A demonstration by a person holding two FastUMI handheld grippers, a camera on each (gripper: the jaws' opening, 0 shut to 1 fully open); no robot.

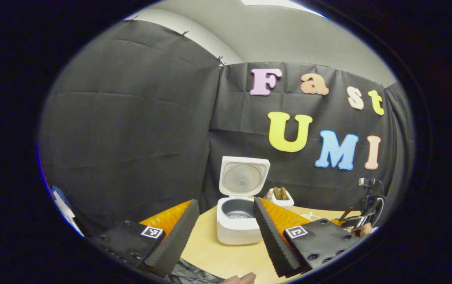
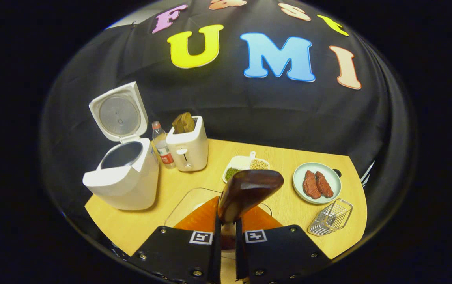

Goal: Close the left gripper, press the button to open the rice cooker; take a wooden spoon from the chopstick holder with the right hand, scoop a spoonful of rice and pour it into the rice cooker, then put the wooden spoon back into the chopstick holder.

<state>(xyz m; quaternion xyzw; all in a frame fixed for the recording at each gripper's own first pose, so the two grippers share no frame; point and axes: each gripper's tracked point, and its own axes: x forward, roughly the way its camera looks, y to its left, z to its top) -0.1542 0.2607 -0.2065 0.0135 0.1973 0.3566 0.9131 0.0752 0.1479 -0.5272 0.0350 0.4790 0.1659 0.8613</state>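
- Between the fingers of the right claw (image 2: 226,232), in the right gripper view: the wooden spoon (image 2: 247,193), clamped at the handle, both fingers pressed on it with a narrow gap.
- Spoon's long axis runs forward and up along the claw's own line; the bowl tilts to the right, above a clear container (image 2: 188,205) on the bench (image 2: 281,157). Cannot tell whether the bowl carries rice: its rounded back faces the camera.
- Rice cooker (image 2: 121,177) lies to the front-left of the right claw, well apart, lid up, dark inner pot exposed. Judged: button step done, spoon taken; the coming move turns on carrying the spoon leftward and across to that pot, bowl kept level.
- Left claw (image 1: 222,230), in the left gripper view: fingers spread wide, holding nothing; the rice cooker (image 1: 238,221) sits straight ahead between them, some way off. It looks squarely lined up with the pot but idle; the right hand does the carrying.
- Outward: a toaster (image 2: 188,148) with bread and a water bottle (image 2: 162,146) just right of the cooker; a divided dish of beans (image 2: 245,165) behind the spoon; a plate with meat (image 2: 316,183) and a wire rack (image 2: 330,217) to the right.
- Which item is the chopstick holder: cannot tell.
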